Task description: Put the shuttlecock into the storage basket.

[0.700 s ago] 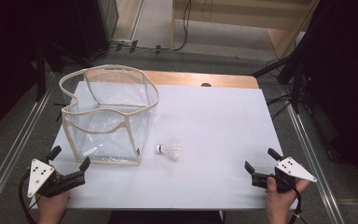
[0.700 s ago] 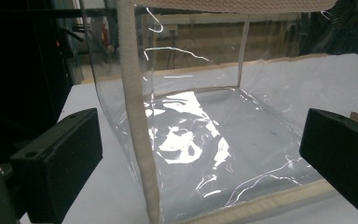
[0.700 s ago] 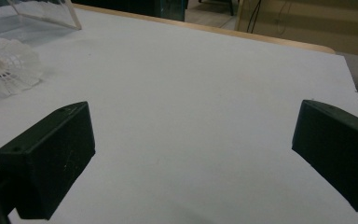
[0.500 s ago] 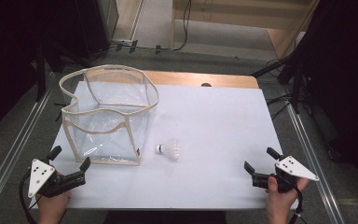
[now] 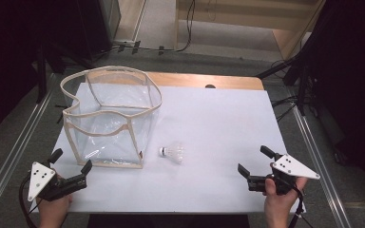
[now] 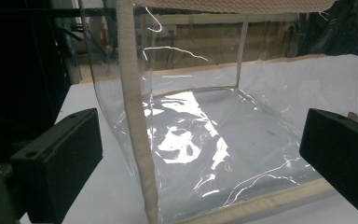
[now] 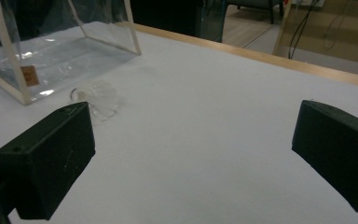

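Note:
A clear plastic bag with cream fabric trim (image 5: 111, 118) stands open-topped on the left of the white table (image 5: 218, 123). A white shuttlecock (image 5: 172, 152) lies on its side just right of the bag. My left gripper (image 5: 71, 161) is held at the near left corner, open, pointing at the bag's front corner (image 6: 135, 140). At the near right my right gripper (image 5: 254, 161) is open too, with bare table between its jaws. In the right gripper view the shuttlecock (image 7: 98, 99) lies ahead to the left, beside the bag (image 7: 51, 51).
A wooden strip (image 5: 204, 80) runs along the table's far edge. Metal rails (image 5: 313, 142) flank both sides of the table. Cables (image 5: 185, 28) lie on the floor beyond. The white top stretches wide between the shuttlecock and my right gripper.

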Demonstrator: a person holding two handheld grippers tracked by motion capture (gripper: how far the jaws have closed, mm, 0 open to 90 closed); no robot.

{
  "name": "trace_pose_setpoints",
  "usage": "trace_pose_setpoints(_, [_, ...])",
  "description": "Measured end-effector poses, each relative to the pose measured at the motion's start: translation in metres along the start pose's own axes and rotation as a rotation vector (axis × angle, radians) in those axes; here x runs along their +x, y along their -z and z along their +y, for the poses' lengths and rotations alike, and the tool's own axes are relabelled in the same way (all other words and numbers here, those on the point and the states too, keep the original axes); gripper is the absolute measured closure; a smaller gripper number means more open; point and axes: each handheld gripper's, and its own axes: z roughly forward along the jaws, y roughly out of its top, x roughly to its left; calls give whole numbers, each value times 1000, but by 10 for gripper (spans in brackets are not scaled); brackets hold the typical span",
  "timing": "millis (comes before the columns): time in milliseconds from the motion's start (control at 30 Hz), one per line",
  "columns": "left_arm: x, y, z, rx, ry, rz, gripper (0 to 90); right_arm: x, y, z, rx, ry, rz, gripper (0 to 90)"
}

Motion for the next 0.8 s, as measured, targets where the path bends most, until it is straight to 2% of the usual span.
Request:
trace_pose_setpoints(133, [0,0,0,-2,4,-1,0,9,-5,11,24,-6,21,0])
trace_pose_setpoints(433, [0,1,0,-3,-3,-3,0,28,-23,29,55,69,100,0])
trace_pose_setpoints(733, [-1,1,-1,-2,-8,-8,0,39,-39,47,74,98,110,0])
trace_pose_setpoints(800, [-1,1,-1,-2,-7,-9,0,41,-42,50,72,100,90,103])
